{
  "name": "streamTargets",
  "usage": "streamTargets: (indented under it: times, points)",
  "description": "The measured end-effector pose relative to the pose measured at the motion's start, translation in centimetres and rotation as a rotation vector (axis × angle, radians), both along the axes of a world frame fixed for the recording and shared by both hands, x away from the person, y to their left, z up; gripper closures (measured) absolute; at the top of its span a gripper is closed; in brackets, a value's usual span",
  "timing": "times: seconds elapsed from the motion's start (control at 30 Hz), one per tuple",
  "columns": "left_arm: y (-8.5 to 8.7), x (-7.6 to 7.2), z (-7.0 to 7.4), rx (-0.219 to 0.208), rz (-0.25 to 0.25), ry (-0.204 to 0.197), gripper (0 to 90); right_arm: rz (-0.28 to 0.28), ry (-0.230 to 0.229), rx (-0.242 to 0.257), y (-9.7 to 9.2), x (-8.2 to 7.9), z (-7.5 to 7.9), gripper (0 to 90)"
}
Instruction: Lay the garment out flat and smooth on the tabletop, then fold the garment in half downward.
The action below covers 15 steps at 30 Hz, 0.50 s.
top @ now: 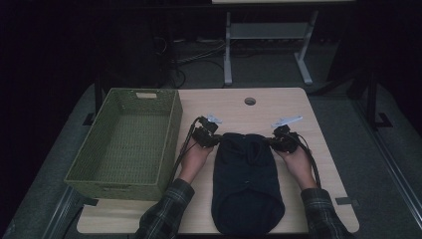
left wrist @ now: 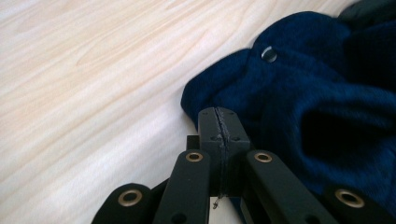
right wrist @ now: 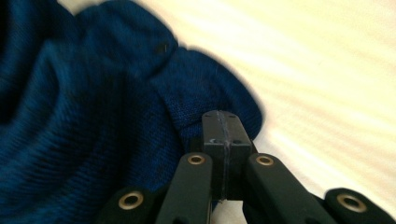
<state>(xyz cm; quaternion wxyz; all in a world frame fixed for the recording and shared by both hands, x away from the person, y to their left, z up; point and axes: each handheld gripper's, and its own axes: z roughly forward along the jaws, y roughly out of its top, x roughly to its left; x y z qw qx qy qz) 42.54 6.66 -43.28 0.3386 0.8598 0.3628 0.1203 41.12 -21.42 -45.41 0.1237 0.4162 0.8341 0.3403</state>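
Sleeves in plaid come in at the near edge, and just beyond them we hold a tool in each hand at the far corners of a dark blue garment (top: 247, 181) that lies flat along the middle of the tabletop (top: 298, 107). Our left tool (top: 211, 140) has its jaws pressed together at the garment's far left corner; our right tool (top: 275, 141) is likewise clamped at the far right corner. In both gripper views the jaws meet with no gap, and knit fabric bunches right at their tips, so we judge each has a thin pinch of cloth.

Slipping is the main risk: such a shallow bite on loose knit could let go if we lift or pull unevenly, and the garment would sag or twist to one side. A snap (left wrist: 268, 54) near the left corner could also catch.

Left of the garment stands a green woven basket (top: 171, 124), its wall close to our left forearm. Farther off, a grommet hole (top: 250, 101) marks the tabletop's far edge.
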Motion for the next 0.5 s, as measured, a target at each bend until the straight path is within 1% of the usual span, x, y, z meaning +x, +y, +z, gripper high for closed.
streamTargets:
  times: [0.07,0.1,0.2,0.23,0.27,0.33,0.37,0.4,0.43,0.47,0.5]
  points:
    - [-0.3,0.3,-0.1,0.006,-0.002,0.003,89.7,0.013,0.014,-0.015,0.1,0.2,-0.7,90.0]
    - [-0.4,0.5,-0.2,0.006,-0.006,0.008,89.4,0.017,0.015,-0.018,0.1,0.3,-0.8,90.0]
    - [-0.5,1.3,-0.2,-0.010,0.003,0.005,88.3,0.025,0.004,-0.037,0.3,0.2,-0.7,90.0]
    - [-0.5,1.5,-0.2,-0.016,0.004,0.005,87.9,0.026,-0.005,-0.032,0.2,0.1,-0.5,89.9]
    - [-0.5,1.7,-0.1,-0.021,0.003,0.007,87.2,0.023,-0.017,-0.016,0.0,0.1,-0.3,89.6]
    - [-0.6,2.2,0.0,-0.019,-0.003,0.008,85.7,0.001,-0.049,0.008,-0.5,0.1,0.3,84.3]
    - [-0.6,2.4,0.0,-0.021,-0.008,0.005,84.8,0.003,-0.036,0.015,-0.8,0.4,0.5,81.2]
    - [-0.7,2.5,0.0,-0.023,-0.007,0.008,84.2,-0.003,-0.018,0.012,-0.9,0.7,0.7,79.6]
    - [-0.7,2.7,0.0,-0.016,-0.012,0.010,83.1,-0.003,-0.026,0.008,-0.9,0.8,0.9,77.7]
    - [-0.8,2.9,-0.1,-0.021,-0.011,0.013,81.1,-0.013,-0.056,0.014,-1.0,0.9,1.3,76.9]
    - [-0.9,3.0,-0.1,-0.016,-0.012,0.013,79.6,-0.010,-0.039,0.023,-1.1,1.2,1.5,74.3]
